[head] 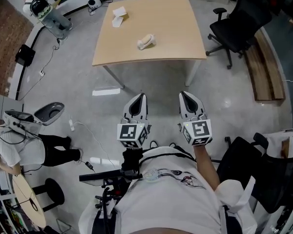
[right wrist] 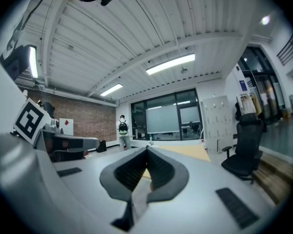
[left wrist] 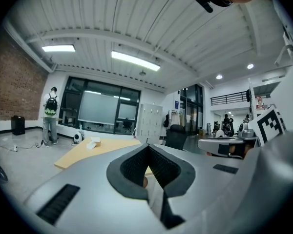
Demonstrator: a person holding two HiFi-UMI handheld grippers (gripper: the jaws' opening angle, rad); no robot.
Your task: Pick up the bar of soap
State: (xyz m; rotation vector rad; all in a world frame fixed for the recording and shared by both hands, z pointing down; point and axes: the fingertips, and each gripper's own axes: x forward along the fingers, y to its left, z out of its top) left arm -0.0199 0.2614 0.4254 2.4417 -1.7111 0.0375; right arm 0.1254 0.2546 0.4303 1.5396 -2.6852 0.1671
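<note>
Left claw (head: 138,99): clenched, empty, over bare floor.
Right claw (head: 186,97): clenched, empty, just beside at 3 o'clock.
Table (head: 171,28): near edge at 12 o'clock, open floor between.
Soap (head: 146,42): mid-table, 12 o'clock, clear of edges.
Box (head: 119,16): far side, 11 o'clock.
Chair (head: 239,21): 1 o'clock, off the table's right edge.

A light wooden table (head: 171,30) fills the upper middle of the head view, with a small white box (head: 119,16) near its upper-left corner. A black office chair (head: 237,26) stands just right of the table, beside a long wooden bench (head: 264,74) along the right edge. A flat white piece (head: 106,90) lies on the grey floor (head: 161,89) below the table's left leg. At lower left a person (head: 19,147) in a white top sits, cables (head: 83,133) trailing nearby. Another person wearing a backpack (head: 36,6) stands at upper left.
</note>
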